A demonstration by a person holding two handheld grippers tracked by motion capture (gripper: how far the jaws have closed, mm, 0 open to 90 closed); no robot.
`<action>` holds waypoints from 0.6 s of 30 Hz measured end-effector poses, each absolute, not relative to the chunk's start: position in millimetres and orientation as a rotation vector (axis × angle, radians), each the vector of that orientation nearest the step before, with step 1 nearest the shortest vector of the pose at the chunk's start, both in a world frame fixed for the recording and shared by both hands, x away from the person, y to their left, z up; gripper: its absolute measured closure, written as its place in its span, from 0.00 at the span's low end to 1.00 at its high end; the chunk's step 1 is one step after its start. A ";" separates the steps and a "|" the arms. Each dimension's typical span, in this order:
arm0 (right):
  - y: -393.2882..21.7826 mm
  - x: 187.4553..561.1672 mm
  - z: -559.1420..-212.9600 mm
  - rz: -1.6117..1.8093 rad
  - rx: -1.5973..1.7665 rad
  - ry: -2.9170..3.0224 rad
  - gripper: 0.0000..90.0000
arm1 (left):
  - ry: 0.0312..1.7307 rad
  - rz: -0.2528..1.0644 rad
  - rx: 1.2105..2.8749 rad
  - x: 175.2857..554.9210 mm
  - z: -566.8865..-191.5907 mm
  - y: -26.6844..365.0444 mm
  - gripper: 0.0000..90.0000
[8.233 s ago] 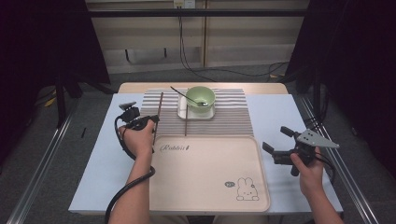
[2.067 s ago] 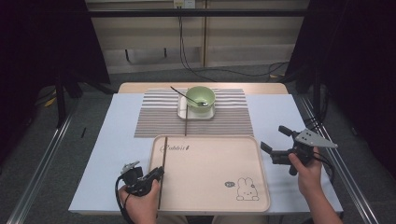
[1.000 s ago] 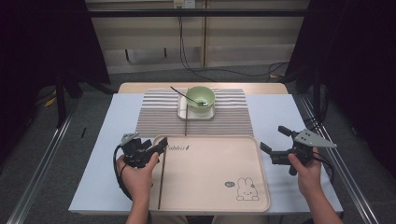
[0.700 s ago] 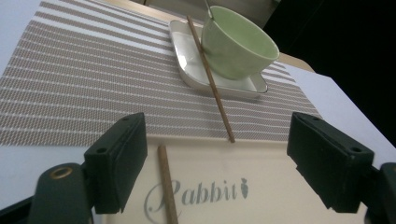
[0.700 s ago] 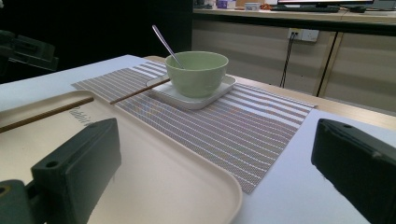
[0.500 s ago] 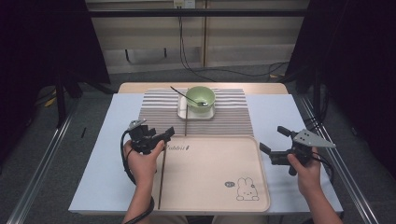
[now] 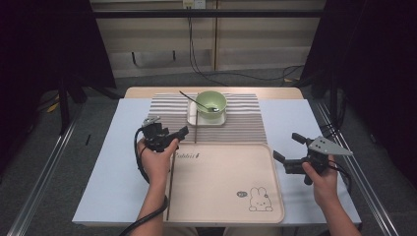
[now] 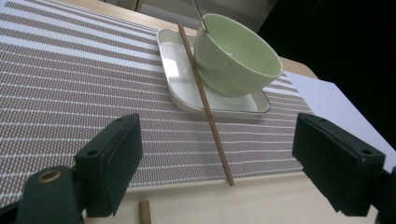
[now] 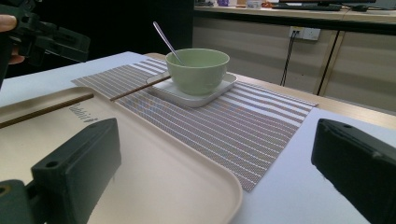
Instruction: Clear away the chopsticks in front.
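Note:
One brown chopstick [image 7: 170,184] lies along the left rim of the beige tray [image 7: 223,196], its far end [image 8: 144,212] just below my left gripper's jaws. A second chopstick [image 7: 195,125] [image 8: 208,112] leans on the white square plate [image 7: 193,119] under the green bowl [image 7: 211,102], which holds a spoon [image 9: 163,35]. My left gripper [image 7: 169,129] [image 8: 215,163] hovers at the tray's far left corner, pointing at the leaning chopstick. Its jaws have just been opening and nothing is between them. My right gripper [image 7: 286,146] [image 9: 215,172] is open beside the tray's right edge.
A striped placemat [image 7: 246,123] lies beyond the tray, under the plate and bowl. The table has a pale blue cover [image 7: 113,162]. Metal rails [image 7: 44,172] run along both sides of the table, and cables hang on the wall behind it.
My left gripper has moved away from the person, up along the tray's left edge toward the placemat, with the chopstick left lying on the tray. The right gripper has stayed put.

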State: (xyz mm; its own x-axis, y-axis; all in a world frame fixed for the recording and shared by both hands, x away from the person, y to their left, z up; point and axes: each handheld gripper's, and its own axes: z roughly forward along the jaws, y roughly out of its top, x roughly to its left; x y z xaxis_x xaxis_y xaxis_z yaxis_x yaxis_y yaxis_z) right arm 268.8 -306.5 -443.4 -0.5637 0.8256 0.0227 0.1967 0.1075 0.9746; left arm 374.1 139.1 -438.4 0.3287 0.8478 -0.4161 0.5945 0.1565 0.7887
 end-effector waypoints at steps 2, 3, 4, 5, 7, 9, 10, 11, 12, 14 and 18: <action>-306.5 268.9 -443.6 1.483 0.996 1.842 0.01 | 1.362 0.295 1.544 378.2 -439.9 137.3 0.17; -306.4 268.8 -443.5 1.484 0.999 1.844 0.01 | 1.359 0.301 1.546 380.2 -440.3 136.1 0.17; -306.5 268.8 -443.4 1.486 0.998 1.843 0.01 | 1.353 0.304 1.554 382.4 -440.7 134.9 0.16; -306.5 269.0 -443.4 1.487 0.992 1.843 0.01 | 1.351 0.302 1.551 384.6 -440.9 133.2 0.16; -306.6 268.8 -443.4 1.485 0.993 1.843 0.01 | 1.340 0.305 1.553 390.9 -440.4 130.5 0.15; -306.7 268.7 -443.3 1.483 0.994 1.843 0.01 | 1.330 0.311 1.561 395.0 -439.8 129.2 0.15; -306.7 268.7 -443.3 1.483 0.994 1.843 0.01 | 1.330 0.311 1.561 395.0 -439.8 129.2 0.15; -306.7 269.1 -443.5 1.484 0.992 1.843 0.01 | 1.326 0.313 1.566 396.7 -439.6 127.8 0.15; -306.7 269.1 -443.5 1.484 0.992 1.843 0.01 | 1.324 0.320 1.577 398.5 -439.3 126.6 0.15; -306.3 268.9 -443.7 1.485 0.993 1.846 0.01 | 1.329 0.319 1.562 402.2 -439.3 125.6 0.14; -306.2 268.8 -443.6 1.487 0.993 1.848 0.01 | 1.333 0.312 1.579 409.5 -440.5 122.5 0.14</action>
State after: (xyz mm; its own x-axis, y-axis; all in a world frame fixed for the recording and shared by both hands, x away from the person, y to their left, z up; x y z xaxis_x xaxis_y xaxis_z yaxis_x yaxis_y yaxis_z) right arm 268.8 -306.2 -443.6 -0.5667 0.8236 0.0233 0.1991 0.1094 0.9738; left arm 409.5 122.5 -440.5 0.3578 0.8507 -0.3852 0.5912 0.1130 0.7986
